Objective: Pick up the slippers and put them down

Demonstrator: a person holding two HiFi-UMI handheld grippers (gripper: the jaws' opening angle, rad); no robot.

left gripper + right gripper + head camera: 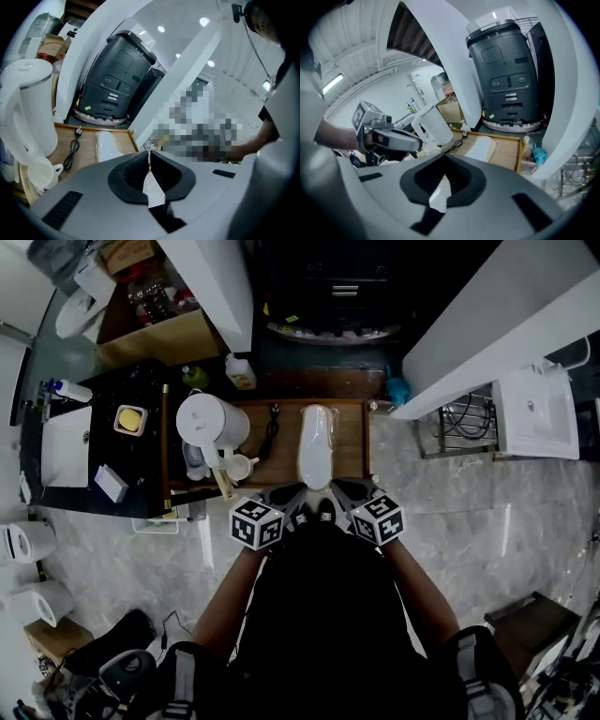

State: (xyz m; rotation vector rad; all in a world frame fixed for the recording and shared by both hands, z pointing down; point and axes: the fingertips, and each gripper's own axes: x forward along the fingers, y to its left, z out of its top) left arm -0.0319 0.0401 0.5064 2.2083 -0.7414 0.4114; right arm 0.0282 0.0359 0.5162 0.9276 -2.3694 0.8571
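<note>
- Head view looks steeply down on a wooden tray [352, 442]. The slippers [315, 442], a white pair wrapped together in clear film, lie lengthwise along the tray's middle.
- A white kettle [210, 420] and a cup [241, 466] crowd the tray's left part, with a black cord [272, 427] between them and the slippers. The near end of the slippers, at the tray's front edge, is probably the easiest place to reach.
- Both tools point at that near end from the person's side of the tray and angle in toward each other. That suits a two-handed lift that shares one long, floppy bundle.
- The left gripper [149, 154] has its jaws together. A white sliver shows in the gap behind the tips.
- The right gripper [444, 157] also has its jaws pressed together, with a similar white sliver behind them.
- The sliver may be a pinched edge of the wrap or only pale floor seen through the gap; these angles do not settle it. Both gripper views show the main body of the slippers flat on the tray.
- A dark grey machine [117, 75] stands beyond the tray's far edge, well clear of the work.
- By my judgement the pick-up is only starting, and a thin grip on film could slip or tear as weight comes on.
</note>
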